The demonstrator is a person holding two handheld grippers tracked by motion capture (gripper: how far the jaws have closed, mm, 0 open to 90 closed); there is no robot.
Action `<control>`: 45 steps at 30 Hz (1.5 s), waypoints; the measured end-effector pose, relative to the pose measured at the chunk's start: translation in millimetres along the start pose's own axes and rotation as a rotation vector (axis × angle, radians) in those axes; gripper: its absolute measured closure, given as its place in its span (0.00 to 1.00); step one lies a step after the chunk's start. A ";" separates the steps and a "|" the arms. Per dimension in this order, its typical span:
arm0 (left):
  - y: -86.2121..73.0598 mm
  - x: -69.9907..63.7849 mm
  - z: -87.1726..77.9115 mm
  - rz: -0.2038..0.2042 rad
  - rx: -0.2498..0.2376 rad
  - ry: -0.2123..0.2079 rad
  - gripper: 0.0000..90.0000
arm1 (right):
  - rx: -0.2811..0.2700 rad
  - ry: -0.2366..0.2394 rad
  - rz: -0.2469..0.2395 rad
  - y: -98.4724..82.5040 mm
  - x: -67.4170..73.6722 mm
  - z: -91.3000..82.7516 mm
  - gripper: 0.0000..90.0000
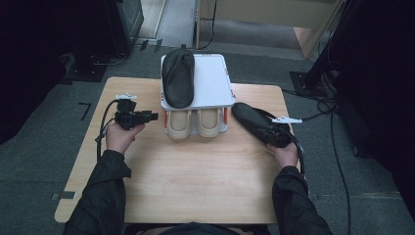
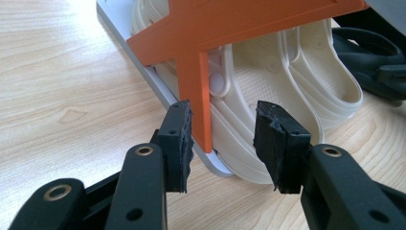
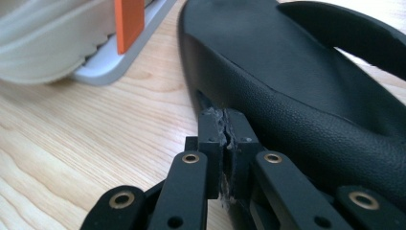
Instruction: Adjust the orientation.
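**Operator:** High view, left to right. My left gripper (image 1: 147,116) sits at the left side of the shoe rack (image 1: 215,78), pointing along the table (image 1: 195,176) toward its lower tier. In the left gripper view the jaws stand partly open around the orange side brace (image 2: 196,96); one pad is close beside the brace, and I cannot tell whether it touches. Nothing is gripped.

**Reviewer:** Rack contents?

**Operator:** One black slipper (image 1: 178,78) lies on the top shelf, left half. A cream pair (image 1: 193,122) fills the lower tier. The right half of the top shelf is free.

**Reviewer:** And the right side?

**Operator:** The second black slipper (image 1: 254,122) lies on the table just right of the rack, toe pointing toward it. My right gripper (image 1: 275,138) is at its heel end. In the right gripper view the jaws are fully closed, pad against pad, pressed to the slipper's side wall (image 3: 287,120). I judge they have no hold on it.

**Reviewer:** Risks from here?

**Operator:** Three, as I judge them. First, with closed jaws I can only push; a push at the heel may spin the slipper or drive its toe into the rack leg (image 3: 129,24). Second, if I lift on a thin pinch of the wall, the slipper may slide out. Third, closing the left jaws on the brace while pushing could shift the rack and disturb the slipper on top.
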State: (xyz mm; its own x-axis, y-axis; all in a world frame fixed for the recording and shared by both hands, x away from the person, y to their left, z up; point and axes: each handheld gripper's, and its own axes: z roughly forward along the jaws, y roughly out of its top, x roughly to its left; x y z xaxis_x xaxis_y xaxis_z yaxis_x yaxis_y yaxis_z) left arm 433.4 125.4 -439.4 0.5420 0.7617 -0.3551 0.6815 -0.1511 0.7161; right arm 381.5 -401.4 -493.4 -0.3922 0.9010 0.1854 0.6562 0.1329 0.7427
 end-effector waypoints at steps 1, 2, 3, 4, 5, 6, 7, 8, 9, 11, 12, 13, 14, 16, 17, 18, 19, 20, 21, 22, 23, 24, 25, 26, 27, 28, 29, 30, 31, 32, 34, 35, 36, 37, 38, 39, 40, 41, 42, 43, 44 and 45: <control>-0.3 0.2 -0.2 0.001 0.001 0.000 0.64 | 0.004 0.002 0.016 2.1 1.7 -0.2 0.96; -0.6 0.5 -0.4 -0.001 0.001 -0.001 0.64 | -0.001 0.007 0.018 4.1 3.9 -0.7 0.96; -0.8 0.7 -0.6 -0.004 0.001 -0.001 0.64 | -0.022 0.019 0.019 6.8 8.3 -2.2 0.96; -1.2 1.0 -0.9 -0.005 0.001 -0.002 0.64 | -0.036 0.024 0.015 9.1 11.1 -2.9 0.96; -1.6 1.2 -1.1 -0.005 0.002 -0.003 0.64 | -0.051 0.022 0.007 12.6 15.0 -3.3 0.96; -2.2 1.2 -1.3 -0.003 0.004 -0.001 0.64 | -0.063 0.020 0.003 16.5 18.6 -3.4 0.96; -2.7 1.1 -1.2 -0.003 0.009 -0.003 0.64 | -0.078 0.017 -0.005 20.6 21.8 -2.7 0.96; -3.0 0.7 -1.0 -0.002 0.015 -0.003 0.64 | -0.084 0.010 -0.014 25.2 24.3 -1.1 0.96; -3.3 0.2 -0.8 0.005 0.020 -0.001 0.64 | -0.082 0.002 -0.022 29.8 25.9 1.5 0.96; -4.1 -1.4 -0.5 0.014 0.026 0.000 0.64 | -0.078 -0.020 -0.024 37.7 25.7 7.7 0.95; -5.0 -1.9 -0.6 0.018 0.023 -0.003 0.64 | -0.075 -0.030 -0.022 40.8 24.1 11.2 0.95; -5.3 -2.0 -0.8 0.018 0.023 -0.005 0.64 | -0.080 -0.037 -0.007 43.9 22.1 15.2 0.95; -6.0 -1.9 -1.0 0.017 0.023 -0.005 0.64 | -0.079 -0.043 -0.002 45.6 21.0 17.7 0.95; -7.0 -1.1 -1.9 0.015 0.020 -0.007 0.64 | -0.071 -0.066 0.009 49.3 18.4 23.7 0.95; -7.4 -0.4 -2.7 0.012 0.020 -0.007 0.64 | -0.067 -0.079 0.016 50.5 17.0 26.8 0.95; -7.8 0.4 -3.5 0.009 0.018 -0.008 0.64 | -0.059 -0.085 0.024 51.7 16.1 29.4 0.95; -8.4 1.0 -4.1 0.007 0.015 -0.008 0.64 | -0.053 -0.095 0.028 52.3 15.8 32.1 0.95; -8.7 1.7 -4.8 0.007 0.014 -0.006 0.64 | -0.045 -0.102 0.041 52.9 15.5 34.6 0.95; -9.1 2.3 -5.1 0.004 0.010 -0.007 0.64 | -0.040 -0.101 0.054 53.2 14.8 37.0 0.95; -9.3 2.8 -5.7 0.001 0.010 -0.007 0.64 | -0.029 -0.099 0.073 53.5 14.8 39.3 0.95; -9.5 3.4 -6.2 0.000 0.010 -0.007 0.64 | -0.020 -0.097 0.081 53.3 14.9 41.3 0.95; -9.7 3.9 -6.7 -0.001 0.008 -0.006 0.64 | -0.025 -0.095 0.085 52.8 15.0 42.1 0.96; -9.8 4.1 -7.1 -0.004 0.009 -0.006 0.64 | -0.026 -0.093 0.088 52.6 15.0 42.0 0.96; -10.0 4.2 -7.2 -0.003 0.009 -0.006 0.64 | -0.023 -0.090 0.090 52.3 15.1 41.4 0.96; -10.1 4.1 -7.0 -0.004 0.010 -0.007 0.64 | -0.024 -0.084 0.084 51.6 14.9 40.3 0.96; -10.2 3.7 -6.4 -0.005 0.010 -0.008 0.64 | -0.021 -0.075 0.082 50.7 14.6 39.3 0.96; -10.3 3.5 -5.9 -0.004 0.009 -0.008 0.64 | -0.018 -0.064 0.086 49.7 14.6 38.3 0.96; -10.2 3.2 -5.5 -0.001 0.011 -0.009 0.64 | -0.017 -0.058 0.086 48.8 14.5 37.1 0.96; -10.1 2.9 -5.6 0.001 0.015 -0.008 0.64 | -0.014 -0.047 0.085 47.2 14.4 35.6 0.96; -10.1 2.7 -5.5 0.004 0.018 -0.008 0.64 | -0.013 -0.043 0.084 46.1 14.8 34.7 0.96; -10.1 2.1 -5.4 0.003 0.016 -0.010 0.64 | -0.009 -0.034 0.076 43.6 15.5 31.6 0.96; -10.1 2.1 -5.3 0.003 0.017 -0.010 0.64 | -0.006 -0.028 0.072 42.7 15.8 30.3 0.96; -10.1 2.3 -5.4 0.005 0.019 -0.009 0.64 | -0.004 -0.025 0.063 41.6 16.5 28.6 0.96; -10.1 2.5 -5.3 0.005 0.019 -0.008 0.64 | 0.000 -0.022 0.059 40.3 17.6 27.0 0.96; -10.1 2.6 -5.2 0.003 0.019 -0.009 0.64 | 0.003 -0.017 0.053 39.1 18.1 25.5 0.96; -10.0 2.5 -5.2 0.004 0.020 -0.009 0.64 | 0.005 -0.016 0.049 38.0 18.9 24.0 0.96; -9.9 2.3 -5.2 0.004 0.017 -0.009 0.64 | 0.013 -0.013 0.047 37.0 19.7 22.3 0.96; -9.8 2.2 -5.3 0.003 0.015 -0.009 0.64 | 0.014 -0.010 0.043 35.9 20.2 21.0 0.96; -9.7 2.0 -5.2 0.001 0.012 -0.011 0.64 | 0.018 -0.007 0.039 34.6 20.5 19.3 0.96; -9.5 1.9 -5.1 0.002 0.012 -0.011 0.64 | 0.020 0.001 0.040 33.5 20.4 17.9 0.96; -9.4 2.0 -5.0 0.003 0.011 -0.012 0.64 | 0.023 0.005 0.039 32.3 20.6 16.4 0.95; -9.2 2.2 -4.8 0.004 0.014 -0.014 0.64 | 0.021 0.005 0.035 30.7 21.0 15.0 0.95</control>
State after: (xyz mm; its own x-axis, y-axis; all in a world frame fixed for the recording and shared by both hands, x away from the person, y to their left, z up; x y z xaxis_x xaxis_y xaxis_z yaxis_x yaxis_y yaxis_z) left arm 426.0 131.5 -443.9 0.5515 0.7523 -0.3604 0.6860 -0.1632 0.7091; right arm 403.1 -372.2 -476.3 -0.3721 0.9031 0.2143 0.6831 0.1101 0.7219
